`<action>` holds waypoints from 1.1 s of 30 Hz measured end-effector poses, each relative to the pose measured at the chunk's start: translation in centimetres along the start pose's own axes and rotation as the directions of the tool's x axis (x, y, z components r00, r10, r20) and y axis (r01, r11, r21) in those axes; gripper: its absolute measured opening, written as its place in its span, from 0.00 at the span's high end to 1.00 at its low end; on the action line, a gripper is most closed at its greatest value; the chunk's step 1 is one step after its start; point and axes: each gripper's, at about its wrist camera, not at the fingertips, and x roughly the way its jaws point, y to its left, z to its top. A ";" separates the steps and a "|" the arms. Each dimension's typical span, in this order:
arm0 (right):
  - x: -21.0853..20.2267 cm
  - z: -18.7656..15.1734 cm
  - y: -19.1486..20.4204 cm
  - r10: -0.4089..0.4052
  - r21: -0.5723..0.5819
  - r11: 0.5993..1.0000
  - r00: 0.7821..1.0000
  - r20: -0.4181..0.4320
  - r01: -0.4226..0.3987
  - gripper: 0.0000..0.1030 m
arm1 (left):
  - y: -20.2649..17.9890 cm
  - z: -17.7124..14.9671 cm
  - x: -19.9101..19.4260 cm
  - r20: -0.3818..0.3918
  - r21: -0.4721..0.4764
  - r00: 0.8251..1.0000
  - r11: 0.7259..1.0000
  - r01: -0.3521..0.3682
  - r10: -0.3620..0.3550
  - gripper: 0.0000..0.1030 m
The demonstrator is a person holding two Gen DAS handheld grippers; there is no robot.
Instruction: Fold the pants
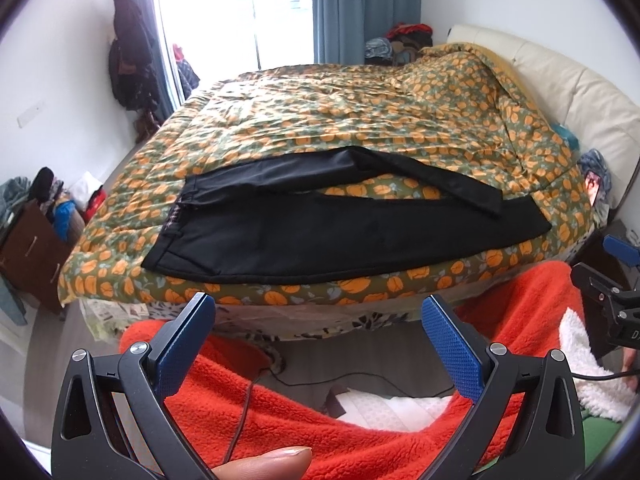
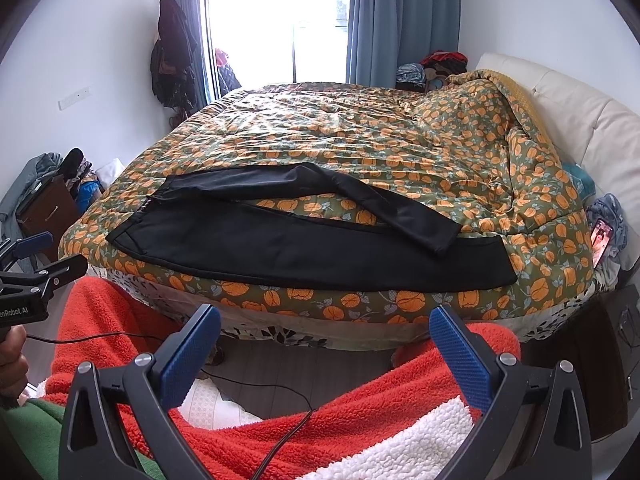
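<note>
Black pants lie spread on the near edge of the bed, waistband to the left, legs running right. The far leg bends over and its cuff lies on the near leg. They also show in the right wrist view. My left gripper is open and empty, held back from the bed edge, below the pants. My right gripper is open and empty, also short of the bed edge. Each gripper shows at the edge of the other's view: the right one, the left one.
The bed has an orange-and-green floral quilt and a cream headboard on the right. A red fleece blanket covers my lap below the grippers. A phone leans at the bed's right corner. A brown cabinet stands left.
</note>
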 end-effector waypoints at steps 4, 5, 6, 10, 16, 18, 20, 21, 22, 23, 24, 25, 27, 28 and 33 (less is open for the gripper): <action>0.1 0.0 -0.1 0.000 0.000 1.000 1.000 -0.002 0.000 0.00 | 0.0 0.0 0.1 -0.010 0.001 1.000 1.000 -0.006 0.006 0.00; 0.1 0.0 -0.1 0.000 0.000 1.000 1.000 -0.002 0.000 0.00 | -0.1 0.0 0.1 -0.011 0.001 1.000 1.000 -0.008 0.008 0.00; 0.1 0.0 -0.1 -0.003 0.000 1.000 1.000 -0.004 0.003 0.00 | 0.0 0.0 0.1 -0.012 0.001 1.000 1.000 -0.009 0.009 0.00; 0.4 0.0 -0.4 -0.021 0.006 1.000 1.000 -0.016 0.021 0.00 | 0.0 0.0 0.2 -0.012 0.002 1.000 1.000 -0.009 0.009 0.00; 0.5 0.1 -0.5 -0.027 0.008 1.000 0.999 -0.018 0.028 0.00 | 0.0 0.1 0.1 -0.011 0.007 1.000 1.000 -0.013 0.013 0.00; 0.4 0.1 -0.5 -0.028 0.007 1.000 0.999 -0.021 0.028 0.00 | 0.0 0.1 0.1 -0.006 0.010 1.000 1.000 -0.012 0.012 0.00; 0.4 0.2 -0.5 -0.029 0.003 1.000 0.999 -0.021 0.029 0.00 | 0.0 0.1 0.1 -0.004 0.011 1.000 1.000 -0.011 0.011 0.00; 0.4 0.2 -0.5 -0.029 0.002 1.000 0.999 -0.020 0.030 0.00 | -0.1 0.0 0.1 -0.006 0.010 1.000 1.000 -0.011 0.011 0.00; 0.6 0.3 -0.4 -0.029 0.001 1.000 0.999 -0.022 0.029 0.00 | -0.1 0.0 0.0 -0.008 0.011 1.000 1.000 -0.012 0.012 0.00; 0.6 0.3 -0.4 -0.027 0.000 1.000 0.999 -0.024 0.027 0.00 | -0.3 0.0 0.1 -0.010 0.013 1.000 1.000 -0.013 0.013 0.00; 0.7 0.3 -0.4 -0.025 0.000 1.000 0.999 -0.028 0.025 0.00 | -0.4 0.1 0.1 -0.012 0.016 1.000 1.000 -0.013 0.013 0.00; 0.8 0.3 -0.4 -0.023 0.002 1.000 0.999 -0.031 0.023 0.00 | -0.5 0.1 0.0 -0.012 0.020 1.000 1.000 -0.012 0.012 0.00; 0.9 0.3 -0.6 -0.022 0.008 1.000 0.999 -0.034 0.022 0.00 | -1.0 0.3 0.0 -0.010 0.027 1.000 1.000 -0.009 0.009 0.00; 0.9 0.3 -0.6 -0.023 0.011 1.000 0.999 -0.035 0.023 0.00 | -1.1 0.3 -0.1 -0.007 0.031 1.000 0.999 -0.007 0.007 0.00; 0.9 0.3 -0.6 -0.023 0.009 1.000 0.999 -0.034 0.023 0.00 | -1.2 0.5 -0.2 0.003 0.035 1.000 0.999 -0.001 0.001 0.00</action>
